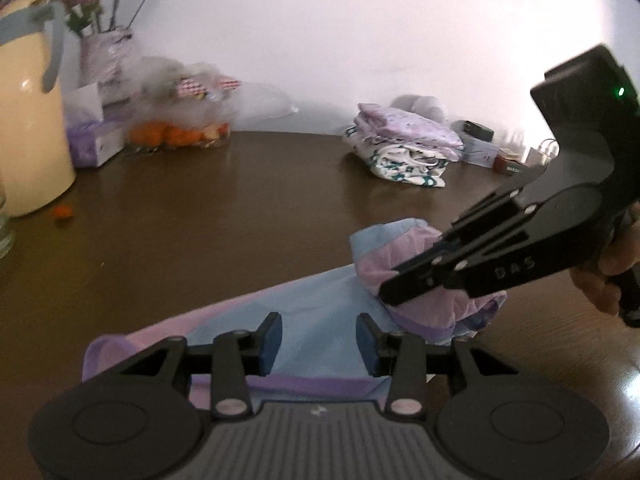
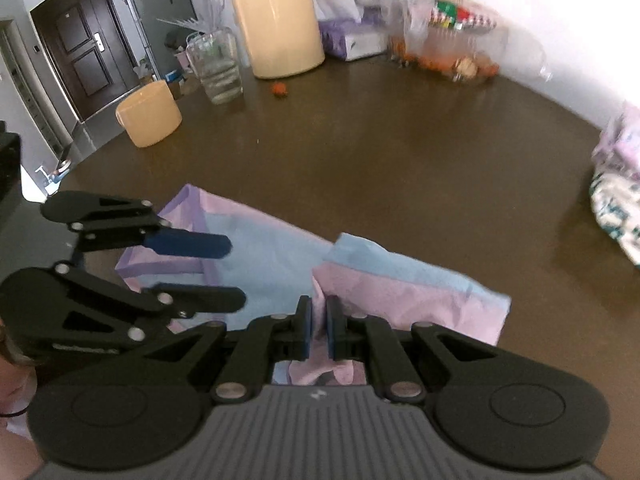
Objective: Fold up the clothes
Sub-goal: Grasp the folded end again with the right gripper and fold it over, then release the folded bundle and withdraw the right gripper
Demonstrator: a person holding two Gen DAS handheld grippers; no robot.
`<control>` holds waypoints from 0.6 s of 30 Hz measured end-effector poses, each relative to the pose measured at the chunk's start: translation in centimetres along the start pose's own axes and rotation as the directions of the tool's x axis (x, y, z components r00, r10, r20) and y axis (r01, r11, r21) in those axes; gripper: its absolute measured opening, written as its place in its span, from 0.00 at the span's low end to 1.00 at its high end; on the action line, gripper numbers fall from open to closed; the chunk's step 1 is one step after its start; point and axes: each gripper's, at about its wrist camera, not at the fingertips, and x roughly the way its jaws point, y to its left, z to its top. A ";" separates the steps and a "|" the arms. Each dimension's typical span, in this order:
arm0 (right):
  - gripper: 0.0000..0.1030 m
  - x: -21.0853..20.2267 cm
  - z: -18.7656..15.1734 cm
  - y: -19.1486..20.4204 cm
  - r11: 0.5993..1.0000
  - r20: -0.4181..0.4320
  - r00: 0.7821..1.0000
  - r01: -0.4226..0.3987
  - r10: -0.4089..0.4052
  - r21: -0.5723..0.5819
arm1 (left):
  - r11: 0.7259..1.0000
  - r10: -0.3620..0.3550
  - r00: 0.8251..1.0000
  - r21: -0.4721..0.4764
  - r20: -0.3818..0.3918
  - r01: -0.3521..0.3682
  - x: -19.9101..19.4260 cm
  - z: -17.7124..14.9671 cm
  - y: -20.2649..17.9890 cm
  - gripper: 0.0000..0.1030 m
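Right hand-held gripper (image 2: 319, 327) pinching garment (image 2: 404, 288), left hand-held gripper (image 1: 319, 340) spread

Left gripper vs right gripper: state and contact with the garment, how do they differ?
Left gripper is open, blue pads apart, hovering over the flat part of the pink-and-blue garment without pinching it. Right gripper is shut on a bunched pink fold of the garment, raising that end off the table. Left points across the cloth; right comes in tilted from the side. Both are black with blue pads.
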 end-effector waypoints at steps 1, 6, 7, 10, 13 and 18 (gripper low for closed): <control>0.07 0.4 -0.1 0.1 1.000 -0.007 1.000 -0.005 0.005 0.003 | 1.000 -0.002 1.000 -0.002 0.004 0.002 -0.2 -0.1 0.1 0.38; 0.22 -2.2 -0.4 -1.1 0.991 0.074 0.992 -0.109 0.103 0.080 | 1.000 -0.013 0.999 -0.016 0.036 0.013 -1.0 0.2 0.1 0.38; 0.24 -3.4 -0.5 -1.5 0.989 0.109 0.988 -0.116 0.106 0.090 | 0.999 -0.028 0.999 -0.020 0.036 0.029 -1.0 0.3 0.0 0.38; 0.24 -6.9 -1.2 -3.2 0.993 0.186 0.982 -0.047 0.026 0.107 | 0.995 -0.092 0.996 -0.042 0.023 0.093 -0.4 0.7 -0.4 0.39; 0.24 -8.0 -2.5 -5.4 0.987 0.179 0.981 0.041 -0.069 0.158 | 0.970 -0.202 0.979 -0.141 -0.006 0.200 1.2 1.4 -0.4 0.39; 0.24 -7.1 -5.2 -6.9 0.981 0.141 0.986 0.056 -0.084 0.186 | 0.934 -0.244 0.969 -0.275 -0.025 0.228 3.4 2.4 0.0 0.39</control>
